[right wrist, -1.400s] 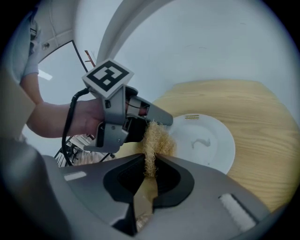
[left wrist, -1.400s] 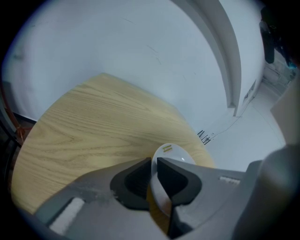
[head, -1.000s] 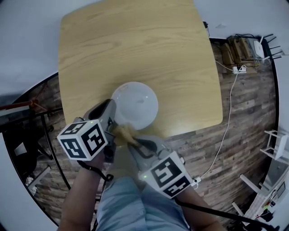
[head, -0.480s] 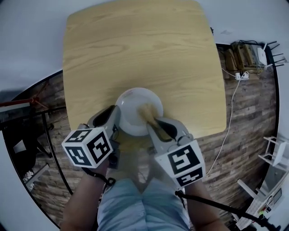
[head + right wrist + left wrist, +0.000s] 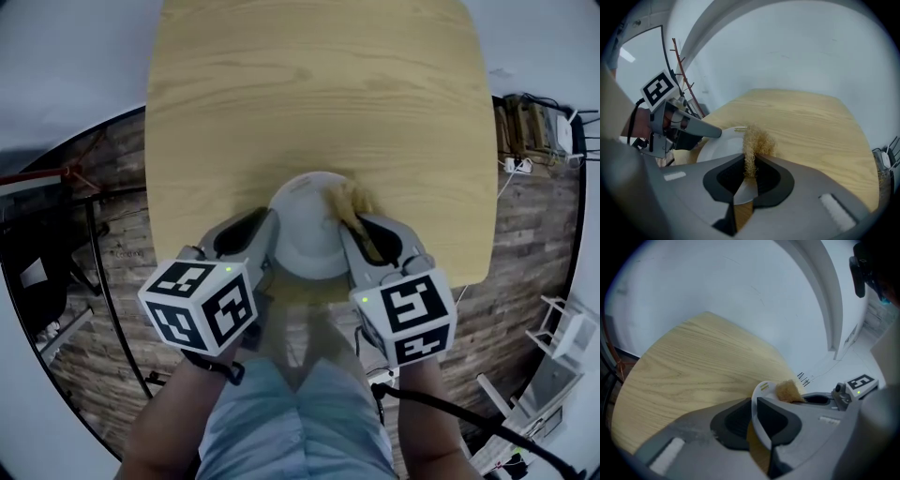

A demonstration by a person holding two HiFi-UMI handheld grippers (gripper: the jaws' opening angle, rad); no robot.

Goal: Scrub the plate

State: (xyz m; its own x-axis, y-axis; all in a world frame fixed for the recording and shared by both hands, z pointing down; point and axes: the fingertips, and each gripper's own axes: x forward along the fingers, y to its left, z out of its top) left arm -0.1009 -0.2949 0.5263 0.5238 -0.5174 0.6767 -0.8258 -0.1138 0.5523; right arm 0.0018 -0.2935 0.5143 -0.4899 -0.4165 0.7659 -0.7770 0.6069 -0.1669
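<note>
A white plate (image 5: 305, 230) lies at the near edge of the wooden table (image 5: 309, 103). My left gripper (image 5: 267, 246) is shut on the plate's left rim (image 5: 757, 416), which runs edge-on between the jaws. My right gripper (image 5: 349, 214) is shut on a tan fibrous scrubber (image 5: 345, 199), which rests on the plate's right side. In the right gripper view the scrubber (image 5: 754, 143) sticks out of the closed jaws over the plate (image 5: 724, 145), with the left gripper (image 5: 719, 133) clamped on the far rim. The scrubber (image 5: 788, 391) also shows beyond the rim in the left gripper view.
The table's near edge (image 5: 309, 295) runs right under the plate, with the person's legs (image 5: 295, 422) below it. A dark metal rack (image 5: 56, 272) stands at the left. Cables and a power strip (image 5: 514, 164) lie on the brick-patterned floor at the right.
The right gripper has carried the scrubber from the plate's near-left edge across to its right side. The left gripper has kept its hold on the rim.
</note>
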